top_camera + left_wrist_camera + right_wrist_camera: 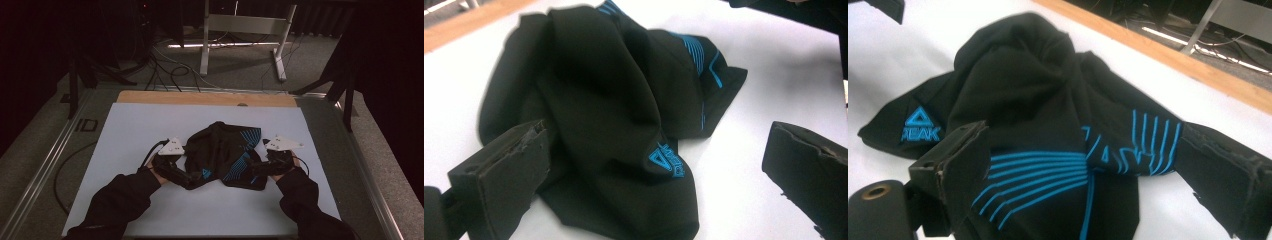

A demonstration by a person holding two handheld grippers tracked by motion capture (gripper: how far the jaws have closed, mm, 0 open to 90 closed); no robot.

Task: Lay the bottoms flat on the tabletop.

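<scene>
A crumpled black garment [223,152] with blue stripes and a blue logo lies bunched near the middle of the white desk [130,130], and both tools flank it. This looks like the opening of a spreading or folding job: the cloth is not yet gripped.

The left hand-held gripper [176,172] sits at the garment's near-left edge. In the left gripper view its jaws stand wide apart, one beside the cloth's left fold and the other well clear on the bare desk, with the logo corner [667,161] between them.

The right hand-held gripper [261,167] is at the garment's right edge, jaws also spread wide, straddling the striped part [1048,172] without pinching it.

Both forearms come in low, angled inward toward the garment, wrists nearly level with the desk.

Next, I judge, each tool needs to close on an edge or corner of the cloth, then pull outward to flatten it.
</scene>
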